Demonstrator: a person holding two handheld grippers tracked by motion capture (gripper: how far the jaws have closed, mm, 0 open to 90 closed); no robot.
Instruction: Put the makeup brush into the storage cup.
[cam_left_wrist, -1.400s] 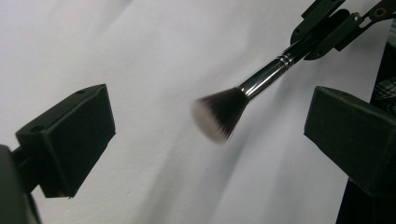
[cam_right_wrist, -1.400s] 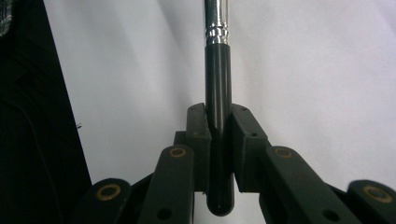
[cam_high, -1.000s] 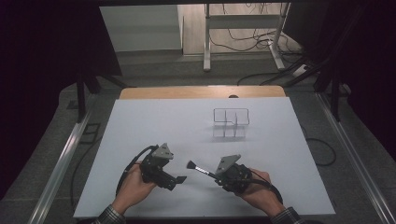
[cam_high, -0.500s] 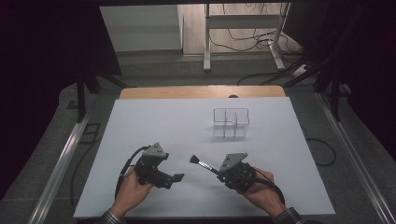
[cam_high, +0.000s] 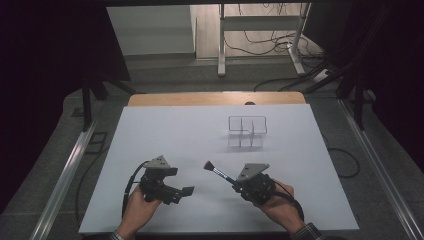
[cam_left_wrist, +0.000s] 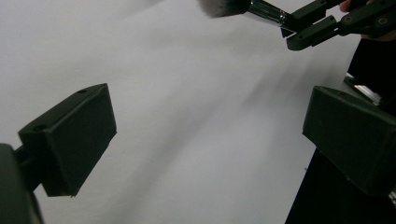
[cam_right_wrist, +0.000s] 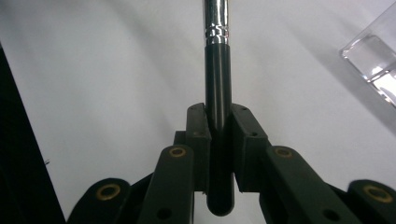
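Black pads of my right tool (cam_right_wrist: 219, 135) are clamped on the dark handle of a makeup brush (cam_right_wrist: 217, 93); in the right gripper view the handle runs straight up between the two jaws, its butt end poking out just behind them and a chrome ferrule shining higher up. From the high view the right tool (cam_high: 235, 184) sits low over the white table (cam_high: 200, 130), near its front edge, and the brush (cam_high: 216, 170) points up and to the left, bristles lifted off the surface. My right hand (cam_high: 277, 202) wraps the tool's body from behind.

My left tool (cam_high: 184, 192) is close by on the left, held in my left hand (cam_high: 137, 210), its jaws standing wide apart with nothing between them. In the left gripper view the two black pads frame bare white table, and the brush's bristles (cam_left_wrist: 222, 5) with the right tool's jaw tips appear beyond, near the top edge. The two tools are near one another but apart, with the brush head reaching into the gap between them.

Farther out, towards the middle of the table, stands a clear compartment organiser (cam_high: 247, 132), well apart from both tools; a corner of it (cam_right_wrist: 373, 65) shows at the right of the right gripper view. A strip of wood (cam_high: 215, 98) runs along the table's far edge.
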